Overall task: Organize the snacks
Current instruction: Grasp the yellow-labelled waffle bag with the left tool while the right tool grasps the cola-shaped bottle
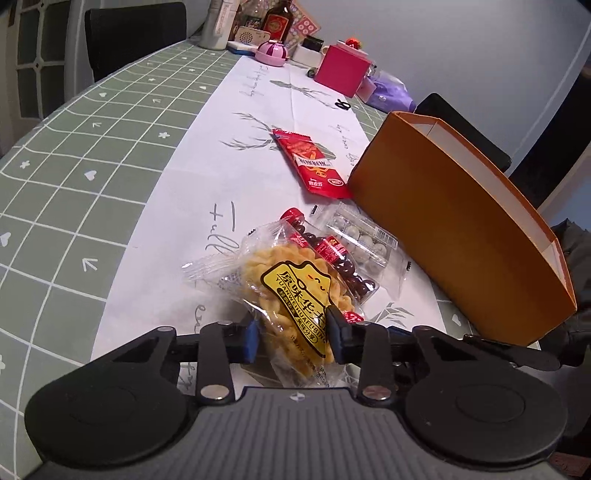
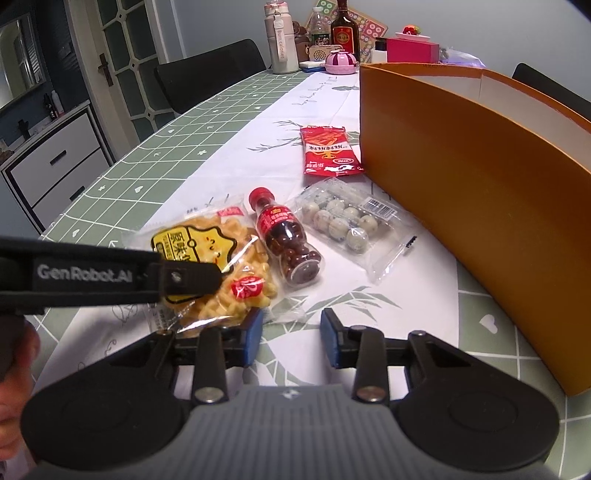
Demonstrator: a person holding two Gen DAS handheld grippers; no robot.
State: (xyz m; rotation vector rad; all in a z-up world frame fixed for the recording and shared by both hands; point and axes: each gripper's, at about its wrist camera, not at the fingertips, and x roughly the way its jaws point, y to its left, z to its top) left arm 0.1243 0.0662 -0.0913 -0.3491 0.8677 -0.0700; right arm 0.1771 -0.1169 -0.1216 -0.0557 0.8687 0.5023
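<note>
Your left claw (image 1: 293, 334) is clenched on the yellow pastry packet (image 1: 295, 295), its 2 blue pads pressing the wrapper from both sides. The packet stands tilted between them, its long axis running away from you toward the far end of the worktop (image 1: 92, 184), yellow label facing up. It sits near the worktop's near edge, on the white runner (image 1: 236, 147).

Just beyond it lies the small red-capped bottle of dark candies (image 2: 286, 236), on its side, cap pointing toward the far end. Beside that is a clear pack of speckled eggs (image 2: 343, 221), and farther along a red snack sachet (image 2: 327, 149) lies flat, lengthwise along the runner, touching or nearly touching the orange box (image 2: 461, 192).

That open orange box stands on the right side of the worktop, its tall wall just beside the egg pack. At the far end you have a pink box (image 1: 341, 70), a dark bottle (image 2: 344, 31) and a white flask (image 2: 280, 40).

Your right claw (image 2: 291, 339) is released, parted wide over the runner, holding nothing; its left pad sits against the pastry wrapper's edge.
</note>
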